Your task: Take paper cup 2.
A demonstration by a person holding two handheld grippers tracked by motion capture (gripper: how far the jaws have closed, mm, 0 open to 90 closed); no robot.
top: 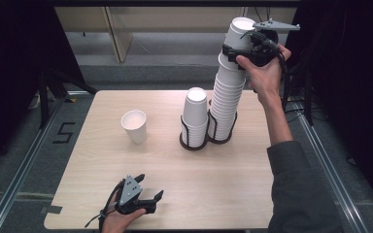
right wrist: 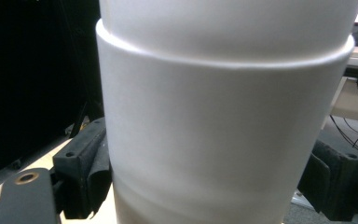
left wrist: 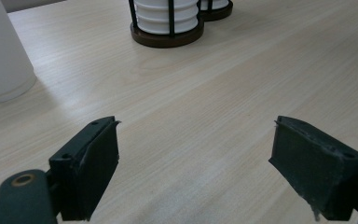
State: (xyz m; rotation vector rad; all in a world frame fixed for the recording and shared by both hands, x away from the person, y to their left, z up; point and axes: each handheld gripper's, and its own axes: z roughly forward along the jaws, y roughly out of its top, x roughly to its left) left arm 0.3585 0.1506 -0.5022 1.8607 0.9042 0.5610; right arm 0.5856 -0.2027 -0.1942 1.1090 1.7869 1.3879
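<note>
A: What is seen nearest the person?

B: The left tool [top: 150, 194] is held low over the near edge of the pale wooden bench [top: 223, 184]. Its jaws are parted, and nothing is gripped between them; bare wood is seen in the gap in the left gripper view.

A: And farther in?

B: A single white paper cup [top: 135, 126] is stood upright and alone on the bench, well left of the holders. Past the middle, a short stack of white paper cups [top: 195, 112] is kept in a dark round wire holder [top: 193, 141]. Just beside it, on the right, a tall stack of white paper cups [top: 226, 102] is set in a second dark wire holder [top: 221, 138].

A: Where is the cup being worked on?

B: The topmost white paper cup [top: 238, 35] is found at the tall stack's top, tilted slightly. It is clamped by the right tool [top: 235, 52], with one jaw pressed against each side of its wall, as seen in the right gripper view.
</note>
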